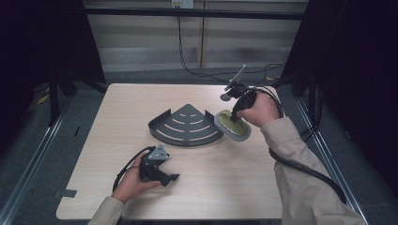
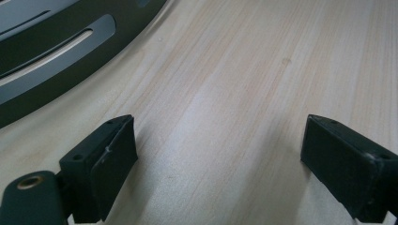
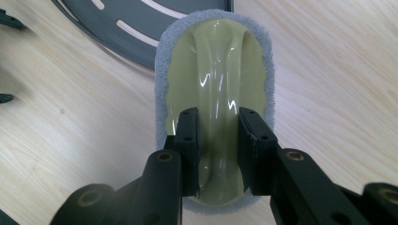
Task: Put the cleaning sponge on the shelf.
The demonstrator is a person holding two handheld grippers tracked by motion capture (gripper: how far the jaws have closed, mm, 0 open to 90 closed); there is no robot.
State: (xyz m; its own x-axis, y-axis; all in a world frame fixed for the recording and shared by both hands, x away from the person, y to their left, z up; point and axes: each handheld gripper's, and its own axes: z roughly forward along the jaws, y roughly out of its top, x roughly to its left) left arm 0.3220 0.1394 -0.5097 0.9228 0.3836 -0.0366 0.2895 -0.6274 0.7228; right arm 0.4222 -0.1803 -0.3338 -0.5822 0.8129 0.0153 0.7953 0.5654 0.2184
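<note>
A dark grey slotted corner shelf (image 1: 187,125) lies flat at the middle of the wooden table (image 1: 141,103). Just right of it, my right gripper (image 1: 234,117) is shut on the raised handle of an oval scrubbing pad (image 1: 233,125), pale green plastic on top with a grey foam edge. In the right gripper view both pads squeeze the handle ridge of the scrubbing pad (image 3: 217,75), which hangs over the table beside the shelf (image 3: 141,23). My left gripper (image 1: 171,179) rests on the table near the front left, open, with bare wood between its fingers (image 2: 108,164).
The shelf's curved rim (image 2: 56,51) lies just beyond the left gripper's jaws. Cables trail from both grippers across the table, and black cables hang against the back wall (image 1: 187,61). Dark stands flank the table's back corners.
</note>
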